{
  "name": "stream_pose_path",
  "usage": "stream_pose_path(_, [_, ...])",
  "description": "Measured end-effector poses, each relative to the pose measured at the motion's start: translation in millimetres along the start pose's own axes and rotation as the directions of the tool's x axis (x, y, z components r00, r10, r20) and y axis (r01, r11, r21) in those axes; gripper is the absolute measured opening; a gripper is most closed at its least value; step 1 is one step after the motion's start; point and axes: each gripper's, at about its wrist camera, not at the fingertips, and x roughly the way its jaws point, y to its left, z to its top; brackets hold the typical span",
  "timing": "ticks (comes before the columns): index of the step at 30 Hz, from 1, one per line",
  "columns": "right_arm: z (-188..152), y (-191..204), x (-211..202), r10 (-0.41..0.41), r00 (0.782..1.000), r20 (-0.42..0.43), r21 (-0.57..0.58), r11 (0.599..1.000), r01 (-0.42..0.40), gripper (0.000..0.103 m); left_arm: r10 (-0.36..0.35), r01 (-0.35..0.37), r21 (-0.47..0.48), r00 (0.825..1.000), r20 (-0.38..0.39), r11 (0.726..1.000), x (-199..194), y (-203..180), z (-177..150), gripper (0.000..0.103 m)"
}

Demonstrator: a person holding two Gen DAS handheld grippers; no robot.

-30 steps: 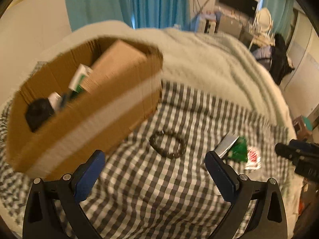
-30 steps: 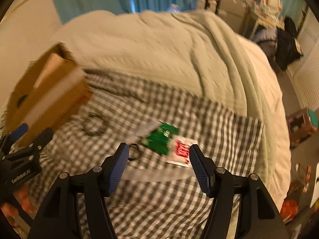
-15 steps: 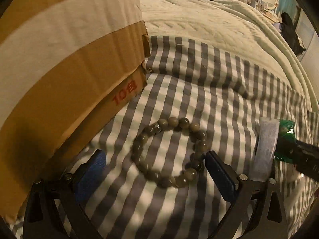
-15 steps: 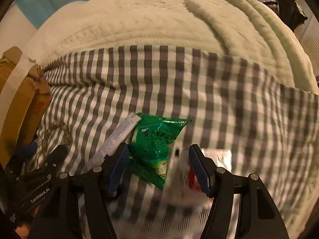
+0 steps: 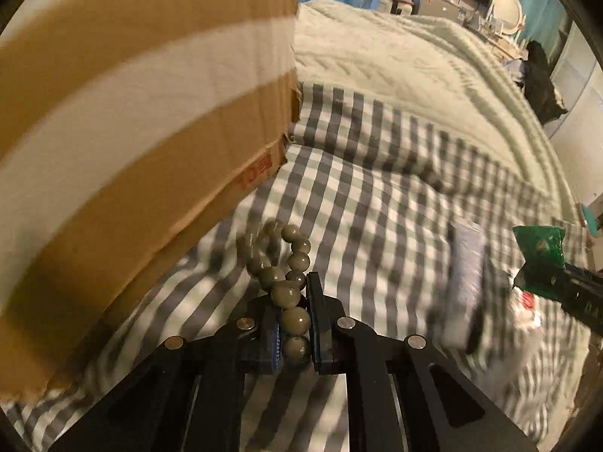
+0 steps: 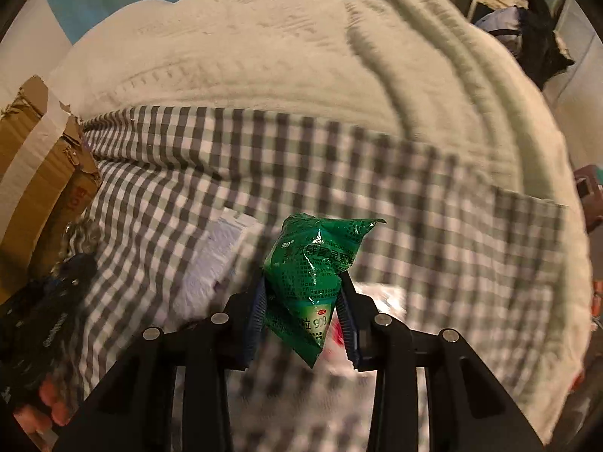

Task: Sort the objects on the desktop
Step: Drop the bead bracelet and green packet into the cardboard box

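left wrist: left gripper (image 5: pixel 296 324) clamps bead bracelet (image 5: pixel 280 263); right gripper (image 6: pixel 303 312) clamps green sachet (image 6: pixel 314 271).

bed (image 6: pixel 301 56) under checked cloth (image 5: pixel 377 173), bearing cardboard box (image 5: pixel 132 132), white packet (image 6: pixel 211 260)

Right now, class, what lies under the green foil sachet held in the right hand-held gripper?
Under the green foil sachet: grey-checked cloth and a blurred white packet with red print, partly covered by sachet and right hand-held gripper.
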Motion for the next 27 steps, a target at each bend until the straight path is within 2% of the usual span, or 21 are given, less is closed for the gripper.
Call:
stream_pose_path(1, [-2, -2, -10, -0.012, 1.000, 0.010, -0.001, 1.000, 0.012, 0.035, -0.017, 0.017, 0.003, 1.000, -0.005, 1.000, -10, 3, -3, 0.011])
stream_pose_path(3, [-5, -5, -31, -0.029, 0.999, 0.030, -0.006, 1.000, 0.029, 0.035, 0.005, -0.005, 0.011, 1.000, -0.010, 1.000, -29, 6, -4, 0.011])
stream_pose_path(4, [-7, -5, -46, -0.037, 0.998, 0.049, -0.010, 0.999, 0.037, 0.035, -0.006, 0.006, 0.011, 1.000, -0.015, 1.000, -39, 9, -5, 0.011])
stream_pose_path(8, [-12, 3, -96, -0.050, 0.993, 0.107, -0.033, 0.998, 0.054, 0.035, -0.050, 0.050, 0.023, 0.999, 0.017, 0.998, -90, 24, -4, 0.011])
stream_pose_path(12, [-4, 27, -137, -0.023, 0.987, 0.158, -0.057, 0.998, 0.033, 0.035, -0.082, 0.078, 0.055, 0.994, 0.076, 0.995, -138, 30, 15, 0.011])
stream_pose_path(18, [11, 91, -200, 0.072, 0.966, 0.246, -0.155, 0.987, -0.034, 0.035, -0.119, 0.119, 0.011, 0.974, 0.195, 0.993, -225, 65, 59, 0.011])
stream_pose_path(21, [27, 132, -230, 0.137, 0.951, 0.278, -0.209, 0.975, -0.079, 0.035, -0.110, 0.114, -0.003, 0.960, 0.256, 0.993, -260, 83, 86, 0.011])
stream_pose_path(23, [39, 159, -244, 0.163, 0.942, 0.294, -0.241, 0.966, -0.092, 0.035, -0.078, 0.090, -0.026, 0.953, 0.294, 0.996, -275, 96, 100, 0.011])
stream_pose_path(24, [49, 177, -251, 0.187, 0.935, 0.301, -0.268, 0.957, -0.105, 0.035, -0.038, 0.058, -0.051, 0.946, 0.323, 0.997, -282, 106, 109, 0.011])
stream_pose_path(27, [68, 221, -262, 0.236, 0.922, 0.306, -0.332, 0.934, -0.129, 0.035, -0.027, 0.063, -0.091, 0.933, 0.358, 0.994, -279, 128, 119, 0.011])
